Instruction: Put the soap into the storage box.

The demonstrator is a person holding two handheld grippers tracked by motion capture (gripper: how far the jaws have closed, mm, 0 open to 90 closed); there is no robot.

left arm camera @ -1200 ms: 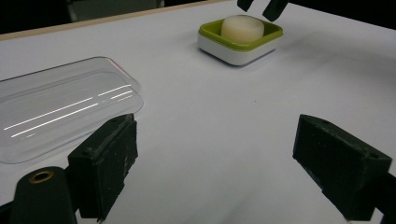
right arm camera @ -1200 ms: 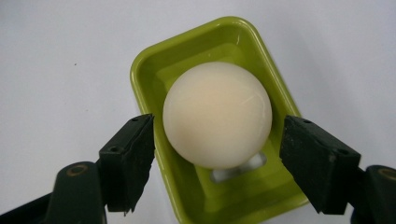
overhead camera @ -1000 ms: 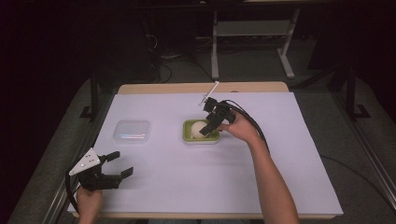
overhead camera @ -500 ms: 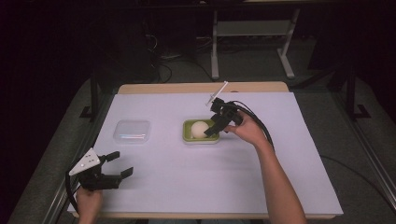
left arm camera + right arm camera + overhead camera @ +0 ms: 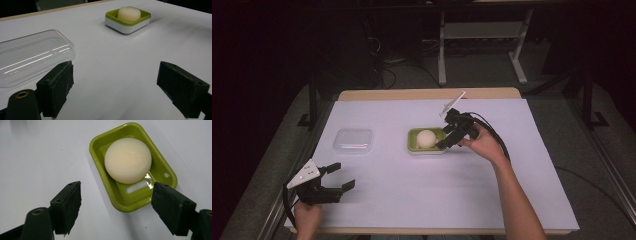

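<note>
While open, right gripper [image 5: 116, 207] nears soap [image 5: 128, 160] (dished).

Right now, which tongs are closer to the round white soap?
Right. The right tongs hover open beside the round white soap in its green dish; the left tongs sit far off near the table's front-left corner.

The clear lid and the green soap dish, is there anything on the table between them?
No. In the high view, only bare white table lies between the clear lid and the green soap dish.
</note>
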